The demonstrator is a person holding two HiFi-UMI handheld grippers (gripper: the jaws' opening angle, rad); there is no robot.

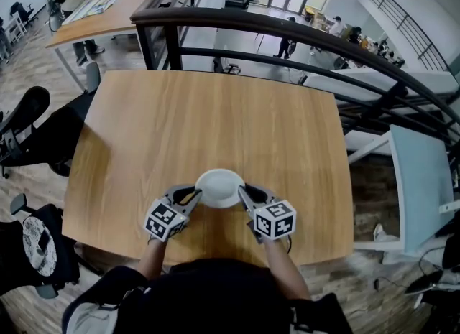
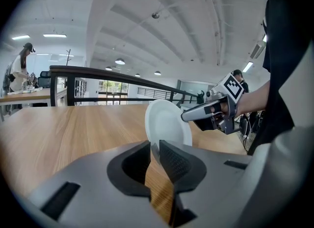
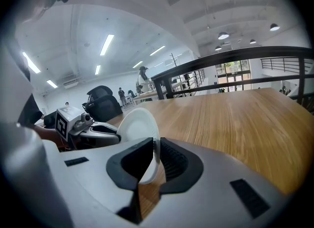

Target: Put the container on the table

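The container (image 1: 220,187) is white; the table (image 1: 215,124) shows light wood grain.

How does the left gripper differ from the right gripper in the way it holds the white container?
The left gripper grips the white container at its left rim; the right gripper grips its right rim. The left gripper reaches in from the lower left of the head view, the right gripper from the lower right. Shared: both are closed on the rim, over the wooden table.

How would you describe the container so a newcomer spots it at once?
Find the wooden table by the black railing. Near its front edge the left gripper and right gripper pinch the container: a round dish, plain white unlike their patterned cubes.
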